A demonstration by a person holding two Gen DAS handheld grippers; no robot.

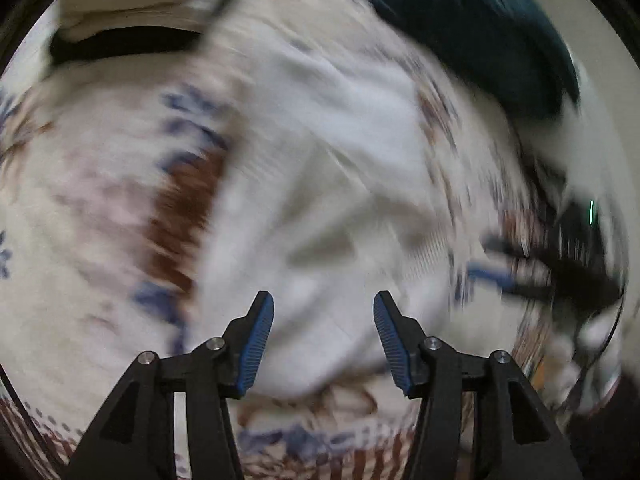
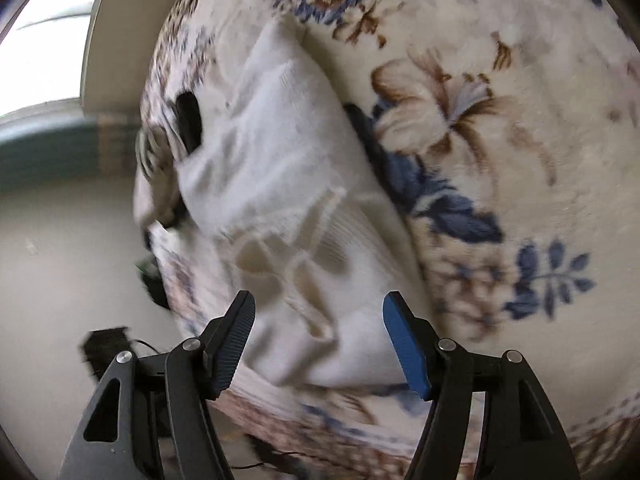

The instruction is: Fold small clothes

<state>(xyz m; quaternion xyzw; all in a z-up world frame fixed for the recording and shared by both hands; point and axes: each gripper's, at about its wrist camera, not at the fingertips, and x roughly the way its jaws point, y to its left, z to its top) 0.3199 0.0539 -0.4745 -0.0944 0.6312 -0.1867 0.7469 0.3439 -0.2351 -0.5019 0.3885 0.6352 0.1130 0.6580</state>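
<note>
A small white knitted garment point(image 2: 280, 184) lies crumpled on a cream blanket with blue and brown flowers point(image 2: 500, 128). It also shows, blurred, in the left wrist view point(image 1: 328, 184). My right gripper point(image 2: 318, 340) is open and empty, its fingers on either side of the garment's near end. My left gripper point(image 1: 324, 340) is open and empty just above the white garment. The other gripper shows as a dark blurred shape at the right of the left wrist view point(image 1: 576, 256).
A dark teal cloth point(image 1: 480, 28) lies at the far right on the blanket. A pile of pale folded cloth with a black band point(image 1: 132, 20) sits at the far left. The blanket's edge drops to a pale floor point(image 2: 68, 264) with a black object and cable point(image 2: 106, 346).
</note>
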